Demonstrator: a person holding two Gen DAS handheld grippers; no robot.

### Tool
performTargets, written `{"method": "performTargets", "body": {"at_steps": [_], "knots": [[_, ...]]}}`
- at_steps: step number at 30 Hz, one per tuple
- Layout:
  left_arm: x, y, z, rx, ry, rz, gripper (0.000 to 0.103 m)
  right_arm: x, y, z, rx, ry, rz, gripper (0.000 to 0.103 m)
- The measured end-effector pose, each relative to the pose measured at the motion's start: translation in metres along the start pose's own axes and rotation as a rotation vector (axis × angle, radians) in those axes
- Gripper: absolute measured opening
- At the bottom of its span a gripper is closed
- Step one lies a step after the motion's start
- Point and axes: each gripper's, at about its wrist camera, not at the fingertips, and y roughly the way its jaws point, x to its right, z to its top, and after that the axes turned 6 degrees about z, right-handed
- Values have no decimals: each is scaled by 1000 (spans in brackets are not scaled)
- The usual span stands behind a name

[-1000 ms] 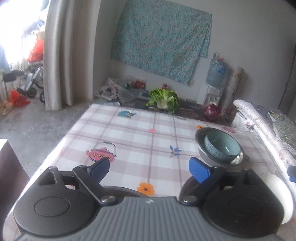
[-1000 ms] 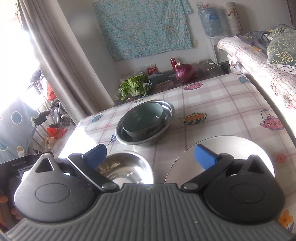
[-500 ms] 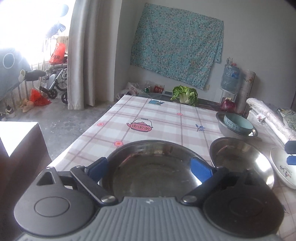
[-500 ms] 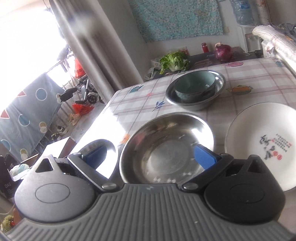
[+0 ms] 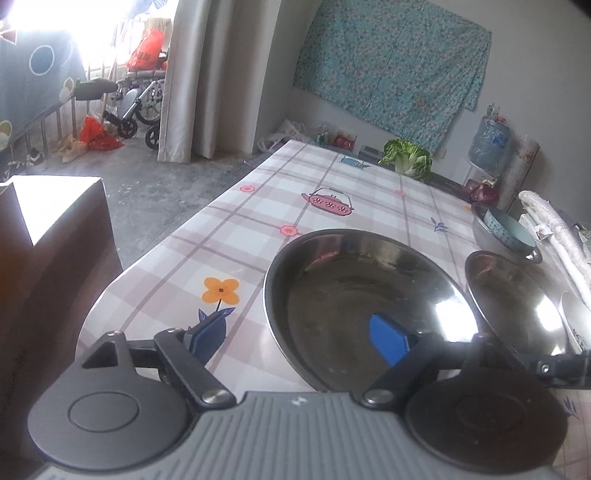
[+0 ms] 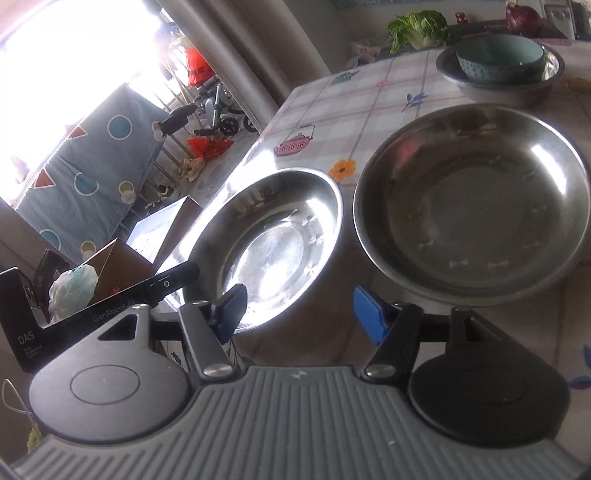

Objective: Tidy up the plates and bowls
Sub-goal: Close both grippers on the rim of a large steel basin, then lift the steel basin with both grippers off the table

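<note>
Both of my grippers have swung back toward the near edge of the table (image 5: 258, 206) since a second ago, and the steel bowls that sat low in view then now fill both views. My left gripper (image 5: 299, 338) has just been closing a little; its jaws straddle the near rim of the left steel bowl (image 5: 362, 295), one pad outside and one inside, with clear space on both sides, so nothing is gripped. My right gripper (image 6: 301, 314) has just been closing too, and its left pad sits over the near rim of that same left bowl (image 6: 273, 236); I cannot tell whether it touches, and the right pad hangs free over the tablecloth. The second steel bowl (image 6: 476, 199) stands just beside the first, to its right; both are empty. Further along the right edge, a third steel bowl (image 6: 506, 79) holds a teal ceramic bowl (image 6: 498, 55) nested inside. A cabbage (image 5: 406, 158) and a red onion (image 6: 522, 16) lie past the far edge.
</note>
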Motion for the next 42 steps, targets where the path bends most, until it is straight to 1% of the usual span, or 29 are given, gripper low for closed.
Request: {"method": "performTargets", "body": {"at_steps": [2, 3, 5, 6, 7, 8, 9, 11, 12, 14, 16, 17, 19, 21, 27, 30, 31, 32, 34, 37, 38, 42], "knots": [[-4, 9, 5, -26, -5, 6, 73, 4, 14, 1, -12, 35, -7, 52], [-5, 15, 7, -39, -4, 5, 70, 5, 19, 1, -16, 47, -10, 51], [-9, 24, 9, -57, -5, 2, 61, 6, 28, 3, -21, 57, -17, 46], [-10, 29, 10, -66, -6, 1, 58, 6, 32, 3, -22, 56, -26, 45], [-11, 33, 12, -77, -6, 0, 54, 5, 35, 4, -22, 56, -35, 43], [-12, 38, 13, -88, -8, -4, 49, 5, 38, 6, -21, 57, -44, 40], [-13, 41, 15, -97, -11, -10, 45, 7, 41, 7, -21, 57, -53, 37], [-14, 46, 17, -109, -13, -20, 34, 8, 46, 9, -22, 58, -66, 30], [-14, 48, 20, -113, -10, -24, 32, 9, 48, 11, -24, 57, -70, 28], [-13, 50, 23, -122, -7, -41, 22, 8, 52, 12, -27, 49, -79, 21], [-14, 51, 25, -136, -13, -46, 21, 7, 54, 13, -31, 41, -86, 19], [-15, 52, 25, -145, -14, -51, 18, 6, 54, 13, -31, 36, -90, 18], [-19, 51, 24, -160, -22, -69, 15, 5, 53, 12, -36, 30, -92, 18], [-23, 48, 22, -175, -27, -97, 15, 4, 49, 10, -49, 26, -91, 18], [-28, 33, 11, -211, 34, -173, 15, 6, 33, -2, -107, 37, -56, 18], [-32, 26, 5, -240, 35, -221, 15, 8, 23, -12, -131, 47, -38, 18], [-34, 24, 4, -243, 30, -235, 15, 8, 20, -14, -138, 48, -32, 19], [-36, 23, 2, -245, 22, -245, 19, 7, 17, -17, -144, 48, -23, 20], [-38, 23, 2, -237, 5, -236, 21, 8, 12, -19, -145, 57, -8, 20], [-40, 25, 7, -217, -11, -219, 33, 6, 9, -18, -126, 37, -22, 21], [-40, 26, 9, -210, -16, -218, 35, 6, 10, -16, -118, 32, -30, 22], [-36, 37, 15, -206, -36, -212, 35, 6, 13, -9, -69, 10, -64, 25]]}}
